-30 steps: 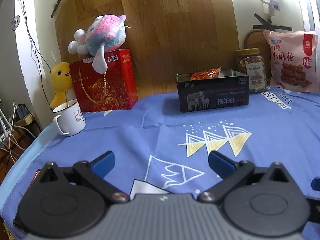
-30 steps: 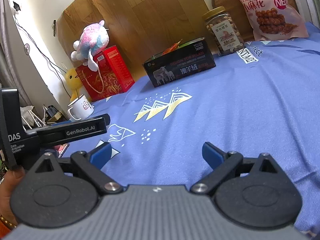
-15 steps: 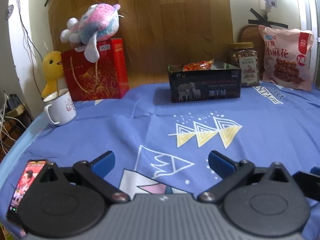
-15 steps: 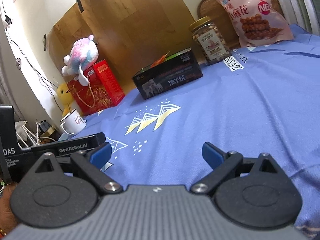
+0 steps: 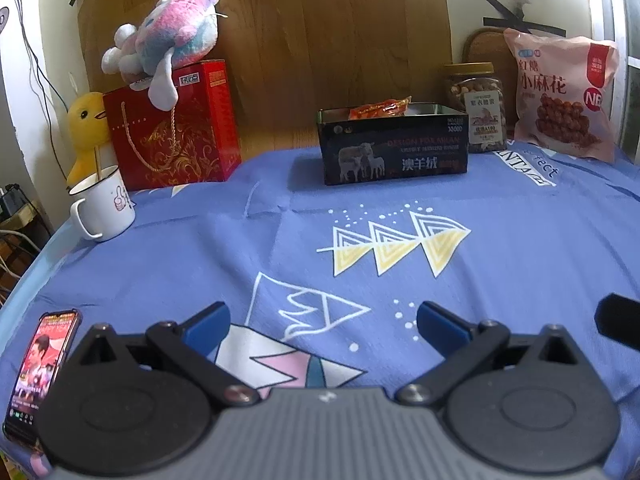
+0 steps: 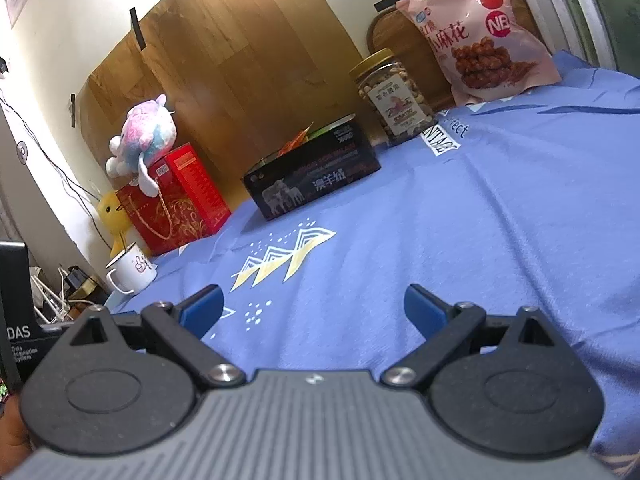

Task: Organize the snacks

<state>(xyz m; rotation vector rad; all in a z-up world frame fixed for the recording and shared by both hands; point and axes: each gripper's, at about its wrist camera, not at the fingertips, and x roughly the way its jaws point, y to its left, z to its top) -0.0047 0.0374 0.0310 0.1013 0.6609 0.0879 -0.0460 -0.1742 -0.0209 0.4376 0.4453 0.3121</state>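
Snack tin [image 5: 394, 148]: a dark open-topped box with sheep printed on its front, standing at the far side of the cloth before the wooden board; an orange snack packet [image 5: 379, 108] lies inside and shows above the rim.
Blue cloth [image 5: 500, 248]: covers the whole surface, printed with yellow triangles and white shapes.
Wooden board [image 5: 320, 40]: leans upright against the wall behind everything.
Pink snack bag [image 5: 562, 100]: stands at the far right, leaning back, well apart from both grippers.
Red gift bag [image 5: 172, 128]: stands at the far left, with a pink-and-blue plush toy [image 5: 164, 46] on top and a yellow duck toy [image 5: 86, 128] just beside it.
Left gripper [image 5: 324, 320]: jaws spread wide, nothing between them, low over the near cloth.
Right gripper [image 6: 314, 304]: jaws likewise spread wide and holding nothing, over the near cloth.
Nut jar [image 5: 476, 108]: clear with a yellow lid, between the tin and the pink bag.
White mug [image 5: 104, 210]: near the left edge, in front of the duck.
Phone [image 5: 38, 368]: screen lit, lying flat at the near left corner.
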